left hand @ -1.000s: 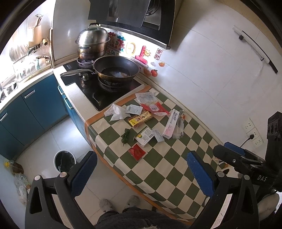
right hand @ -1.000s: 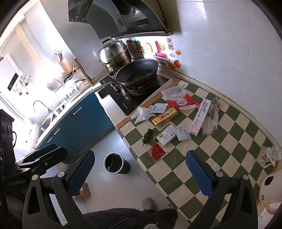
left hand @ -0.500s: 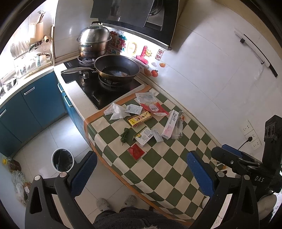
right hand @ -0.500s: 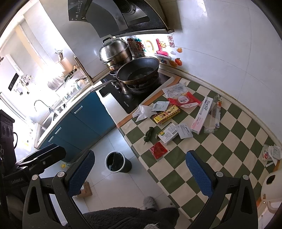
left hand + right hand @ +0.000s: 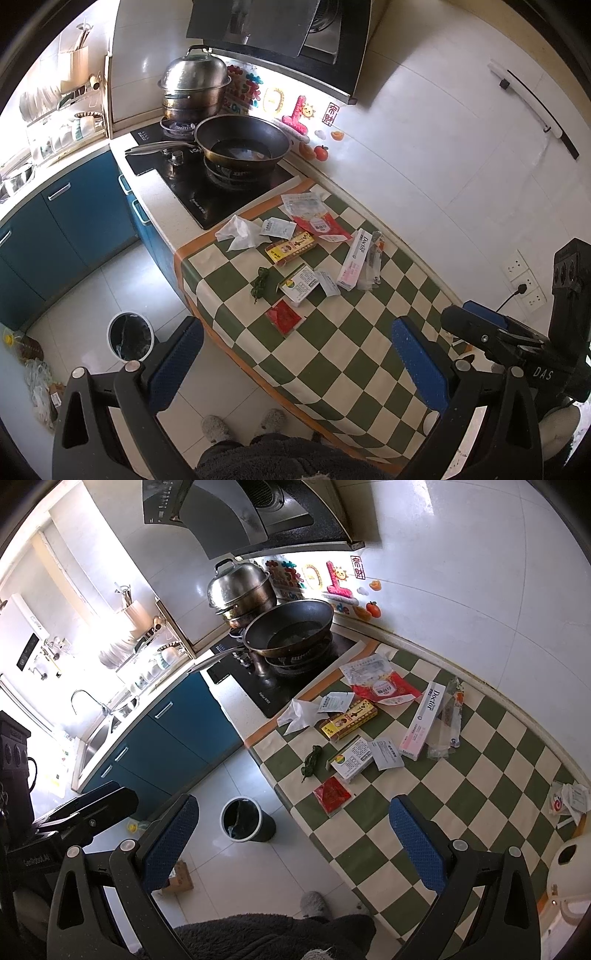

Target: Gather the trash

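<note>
Trash lies on a green-and-cream checked tablecloth (image 5: 354, 343): a crumpled white tissue (image 5: 238, 233), a yellow box (image 5: 291, 248), a long white "Doctor" box (image 5: 354, 264), a red sachet (image 5: 283, 316), a green scrap (image 5: 259, 282) and a white-green box (image 5: 299, 286). The same pile shows in the right wrist view, with the red sachet (image 5: 331, 794) nearest. A small bin (image 5: 130, 336) stands on the floor left of the counter; it also shows in the right wrist view (image 5: 245, 819). My left gripper (image 5: 295, 365) and right gripper (image 5: 295, 843) are open and empty, high above the counter.
A wok (image 5: 242, 144) and a steel steamer pot (image 5: 194, 88) sit on the black hob (image 5: 199, 195) beyond the cloth. Blue cabinets (image 5: 55, 229) line the left. More wrappers (image 5: 569, 801) lie at the cloth's right end. My slippers (image 5: 216, 428) stand on the tiled floor.
Both views have shifted slightly; the counter and trash sit a little further right and lower in frame. Nothing on the counter has moved. Both grippers stay open.
</note>
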Action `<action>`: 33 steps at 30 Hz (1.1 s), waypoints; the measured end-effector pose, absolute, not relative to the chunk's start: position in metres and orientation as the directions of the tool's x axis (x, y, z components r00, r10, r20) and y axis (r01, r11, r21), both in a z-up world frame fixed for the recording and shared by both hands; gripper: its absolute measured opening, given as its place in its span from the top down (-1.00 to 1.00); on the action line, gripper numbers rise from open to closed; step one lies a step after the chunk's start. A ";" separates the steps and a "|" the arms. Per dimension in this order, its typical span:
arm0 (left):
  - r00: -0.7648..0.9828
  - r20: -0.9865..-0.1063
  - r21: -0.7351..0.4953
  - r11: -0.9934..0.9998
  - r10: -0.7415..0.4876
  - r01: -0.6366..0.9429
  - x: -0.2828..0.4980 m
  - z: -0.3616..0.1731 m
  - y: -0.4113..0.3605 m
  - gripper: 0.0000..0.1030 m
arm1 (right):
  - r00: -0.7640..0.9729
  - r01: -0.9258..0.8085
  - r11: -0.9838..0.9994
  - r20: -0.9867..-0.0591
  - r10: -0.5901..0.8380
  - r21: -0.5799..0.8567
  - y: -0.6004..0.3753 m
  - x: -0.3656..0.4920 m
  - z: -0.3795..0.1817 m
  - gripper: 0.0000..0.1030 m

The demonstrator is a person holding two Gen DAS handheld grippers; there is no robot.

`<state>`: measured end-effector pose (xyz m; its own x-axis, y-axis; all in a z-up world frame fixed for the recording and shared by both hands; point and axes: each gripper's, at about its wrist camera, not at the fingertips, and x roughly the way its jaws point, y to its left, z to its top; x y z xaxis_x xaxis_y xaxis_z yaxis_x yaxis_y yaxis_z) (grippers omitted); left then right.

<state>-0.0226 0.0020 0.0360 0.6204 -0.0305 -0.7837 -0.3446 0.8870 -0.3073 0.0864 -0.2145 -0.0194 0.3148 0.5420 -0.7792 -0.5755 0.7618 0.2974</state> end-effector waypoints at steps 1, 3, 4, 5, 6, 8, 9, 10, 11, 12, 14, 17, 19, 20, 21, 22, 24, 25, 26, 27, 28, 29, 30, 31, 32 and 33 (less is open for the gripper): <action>0.621 -0.784 -0.309 0.887 -0.032 -0.344 -0.023 0.036 0.002 -1.00 | 0.315 -0.575 0.762 -0.779 0.542 0.298 -0.215 0.087 -0.019 -1.00; 0.620 -0.784 -0.310 0.887 -0.034 -0.343 -0.022 0.036 0.001 -1.00 | 0.315 -0.574 0.763 -0.779 0.542 0.298 -0.214 0.085 -0.019 -1.00; 0.620 -0.783 -0.310 0.887 -0.034 -0.342 -0.022 0.037 0.001 -1.00 | 0.315 -0.574 0.763 -0.779 0.542 0.298 -0.214 0.086 -0.019 -1.00; 0.621 -0.783 -0.310 0.887 -0.034 -0.343 -0.023 0.037 0.000 -1.00 | 0.314 -0.575 0.762 -0.779 0.542 0.298 -0.214 0.086 -0.019 -1.00; 0.621 -0.783 -0.310 0.887 -0.035 -0.342 -0.023 0.036 0.000 -1.00 | 0.314 -0.575 0.762 -0.780 0.542 0.297 -0.214 0.086 -0.019 -1.00; 0.621 -0.783 -0.311 0.887 -0.035 -0.342 -0.023 0.037 -0.001 -1.00 | 0.314 -0.576 0.762 -0.779 0.542 0.298 -0.214 0.087 -0.019 -1.00; 0.621 -0.783 -0.310 0.887 -0.035 -0.341 -0.023 0.037 -0.001 -1.00 | 0.313 -0.576 0.761 -0.779 0.542 0.298 -0.214 0.085 -0.020 -1.00; 0.621 -0.783 -0.310 0.887 -0.035 -0.341 -0.023 0.037 -0.001 -1.00 | 0.313 -0.577 0.761 -0.779 0.543 0.298 -0.213 0.082 -0.021 -1.00; 0.621 -0.783 -0.310 0.887 -0.035 -0.341 -0.023 0.036 -0.001 -1.00 | 0.313 -0.576 0.761 -0.779 0.543 0.299 -0.213 0.083 -0.021 -1.00; 0.620 -0.784 -0.310 0.887 -0.034 -0.342 -0.023 0.036 -0.001 -1.00 | 0.313 -0.576 0.761 -0.779 0.543 0.299 -0.213 0.082 -0.021 -1.00; 0.619 -0.785 -0.310 0.887 -0.036 -0.342 -0.023 0.036 -0.002 -1.00 | 0.314 -0.575 0.762 -0.779 0.542 0.298 -0.213 0.081 -0.020 -1.00; 0.609 -0.793 -0.294 0.892 -0.027 -0.343 -0.022 0.035 0.000 -1.00 | 0.317 -0.569 0.766 -0.780 0.540 0.299 -0.214 0.083 -0.020 -1.00; 0.592 -0.804 -0.203 0.911 0.054 -0.359 -0.012 0.031 0.001 -1.00 | 0.341 -0.546 0.788 -0.783 0.520 0.285 -0.210 0.078 -0.027 -1.00; 0.578 -0.808 -0.138 0.916 0.116 -0.377 -0.009 0.026 0.005 -1.00 | 0.361 -0.524 0.808 -0.789 0.498 0.270 -0.208 0.077 -0.031 -1.00; 0.559 -0.806 -0.057 0.915 0.194 -0.400 -0.003 0.020 0.007 -1.00 | 0.377 -0.502 0.826 -0.795 0.476 0.256 -0.206 0.079 -0.034 -1.00; 0.539 -0.799 0.018 0.906 0.267 -0.422 0.006 0.012 0.011 -1.00 | 0.400 -0.471 0.850 -0.802 0.443 0.235 -0.204 0.082 -0.040 -1.00; 0.496 -0.801 0.100 0.891 0.336 -0.442 0.027 -0.009 0.020 -1.00 | 0.433 -0.407 0.891 -0.816 0.383 0.202 -0.204 0.090 -0.053 -1.00; 0.485 -0.810 0.103 0.893 0.331 -0.438 0.037 -0.020 0.026 -1.00 | 0.445 -0.372 0.909 -0.824 0.350 0.186 -0.205 0.097 -0.063 -1.00; 0.478 -0.817 0.099 0.895 0.323 -0.435 0.044 -0.029 0.032 -1.00 | 0.453 -0.349 0.920 -0.828 0.332 0.178 -0.206 0.105 -0.070 -1.00; 0.466 -0.825 0.104 0.896 0.320 -0.431 0.057 -0.040 0.037 -1.00 | 0.465 -0.303 0.940 -0.835 0.292 0.160 -0.208 0.116 -0.085 -1.00; 0.451 -0.833 0.115 0.898 0.320 -0.425 0.073 -0.052 0.040 -1.00 | 0.466 -0.273 0.950 -0.843 0.267 0.150 -0.211 0.132 -0.095 -1.00; 0.434 -0.843 0.124 0.901 0.317 -0.416 0.090 -0.065 0.044 -1.00 | 0.463 -0.241 0.960 -0.853 0.242 0.142 -0.215 0.148 -0.105 -1.00; 0.416 -0.854 0.133 0.904 0.312 -0.405 0.105 -0.078 0.047 -1.00 | 0.447 -0.190 0.972 -0.870 0.208 0.135 -0.221 0.166 -0.124 -1.00; 0.399 -0.865 0.139 0.909 0.305 -0.394 0.116 -0.088 0.050 -1.00 | 0.426 -0.159 0.977 -0.883 0.197 0.142 -0.227 0.187 -0.135 -1.00; 0.376 -0.879 0.141 0.914 0.292 -0.380 0.132 -0.101 0.053 -1.00 | 0.406 -0.131 0.980 -0.893 0.194 0.152 -0.231 0.206 -0.148 -1.00; 0.359 -0.890 0.140 0.918 0.280 -0.370 0.144 -0.111 0.055 -1.00 | 0.387 -0.101 0.983 -0.904 0.182 0.155 -0.237 0.223 -0.163 -1.00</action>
